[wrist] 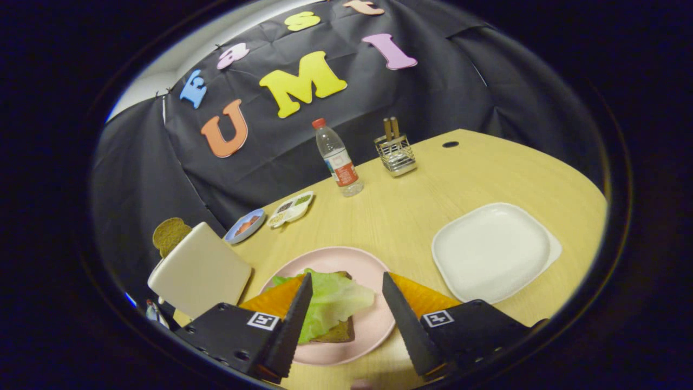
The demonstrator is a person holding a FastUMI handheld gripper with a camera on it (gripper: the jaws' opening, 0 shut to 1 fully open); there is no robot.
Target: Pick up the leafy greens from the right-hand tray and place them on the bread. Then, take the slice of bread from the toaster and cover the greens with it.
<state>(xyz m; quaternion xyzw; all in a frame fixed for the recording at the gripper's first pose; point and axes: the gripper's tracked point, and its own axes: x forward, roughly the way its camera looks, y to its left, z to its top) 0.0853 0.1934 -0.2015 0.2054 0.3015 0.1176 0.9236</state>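
Observation:
A green lettuce leaf (331,302) lies on a brown slice of bread (338,333) on the pink plate (346,260). My gripper (346,284) hovers open above the plate, its fingers wide apart with the leaf between them and nothing held. To the left of the plate stands the cream toaster (199,271), with a second brown bread slice (169,234) poking out of its top. The white square tray (494,250) sits to the right of the plate with nothing on it.
A water bottle (338,158) and a wire holder with wooden handles (396,151) stand at the table's far side. A small blue dish (245,225) and a white divided dish (292,208) lie behind the toaster. The table edge curves round at the right.

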